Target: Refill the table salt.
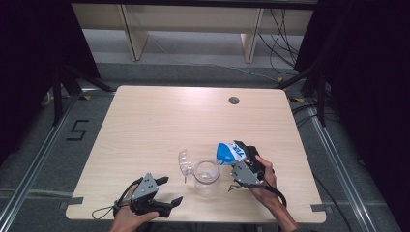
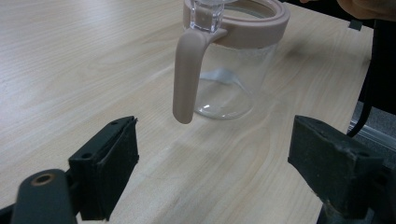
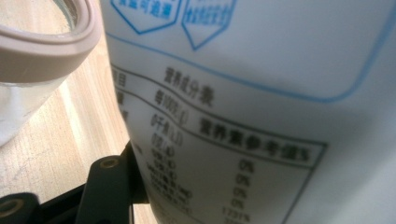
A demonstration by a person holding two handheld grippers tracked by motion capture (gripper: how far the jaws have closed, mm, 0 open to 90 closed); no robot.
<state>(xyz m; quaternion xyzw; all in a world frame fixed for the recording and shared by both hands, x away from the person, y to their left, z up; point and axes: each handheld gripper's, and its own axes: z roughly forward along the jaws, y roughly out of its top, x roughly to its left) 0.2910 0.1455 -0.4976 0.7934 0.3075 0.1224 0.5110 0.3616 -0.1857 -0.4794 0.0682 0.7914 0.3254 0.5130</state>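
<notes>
Resting low near the table's front edge, the left gripper (image 1: 169, 191) has its jaws spread wide with nothing between them; in the left gripper view its pads (image 2: 112, 163) point at the pink handle (image 2: 186, 74) of the clear glass pitcher (image 1: 206, 176). That pitcher stands upright on the wooden table (image 1: 145, 125), ringed by a pink rim, its flip lid (image 1: 185, 163) swung open to the left. It looks empty, though clear liquid at the bottom cannot be ruled out. Just right of it, the right gripper (image 1: 240, 153) clamps a white and blue pouch (image 1: 227, 152), tilted toward the pitcher's mouth; in the right gripper view the pouch's printed nutrition table (image 3: 224, 154) sits close beside the pink rim (image 3: 44, 51). What the pouch holds is not visible. Pouring well likely calls for bringing the pouch's opening over the mouth before tipping further, and for the left gripper to steady the handle so that the pitcher does not slide.
</notes>
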